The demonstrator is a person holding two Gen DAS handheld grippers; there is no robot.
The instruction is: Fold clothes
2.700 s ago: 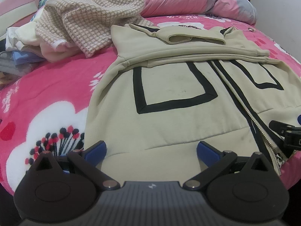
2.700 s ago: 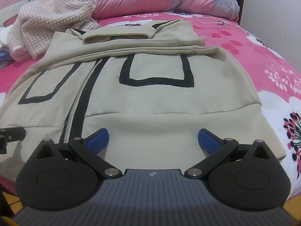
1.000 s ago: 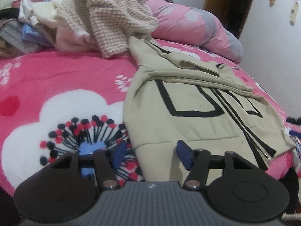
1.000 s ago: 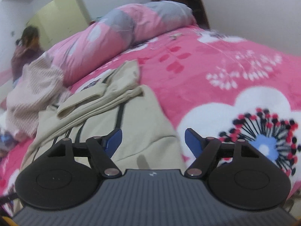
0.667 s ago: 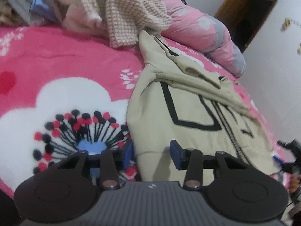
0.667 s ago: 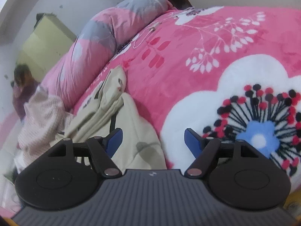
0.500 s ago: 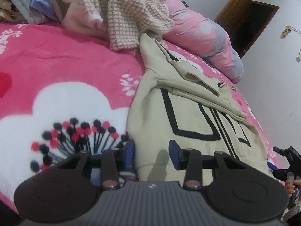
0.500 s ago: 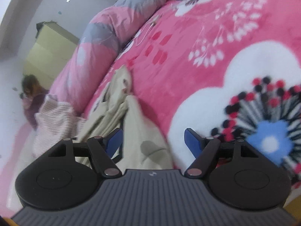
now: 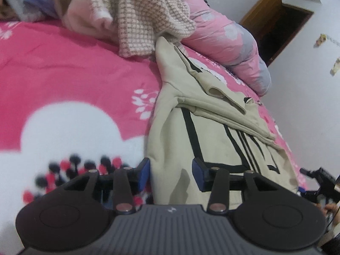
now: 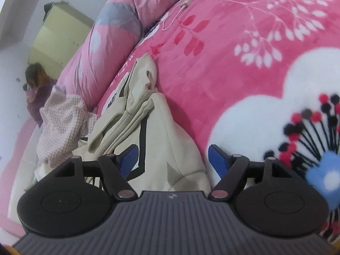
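Note:
A beige zip jacket (image 9: 212,131) with black outlined rectangles lies flat on the pink floral blanket (image 9: 74,74). My left gripper (image 9: 171,170) hovers low at the jacket's lower left corner. Its jaws are opening, and the hem's edge lies between the blue pads (image 9: 143,170) without being pressed. In the right wrist view the jacket (image 10: 170,140) runs away to the upper left. My right gripper (image 10: 172,157) stands open over the lower right corner, with the cloth between its fingers and free of them. The right gripper's tip (image 9: 318,178) shows at the left view's right edge.
A pile of clothes topped by a checked knit (image 9: 144,14) lies beyond the jacket's collar. A rolled pink and grey quilt (image 10: 119,27) lines the bed's far side. A white cable (image 10: 176,14) rests on the blanket. A person (image 10: 36,89) sits in the background.
Both grippers moved from the hem's middle out to the jacket's two lower corners and rolled. The left jaws stand narrower than before. The right jaws kept their width.

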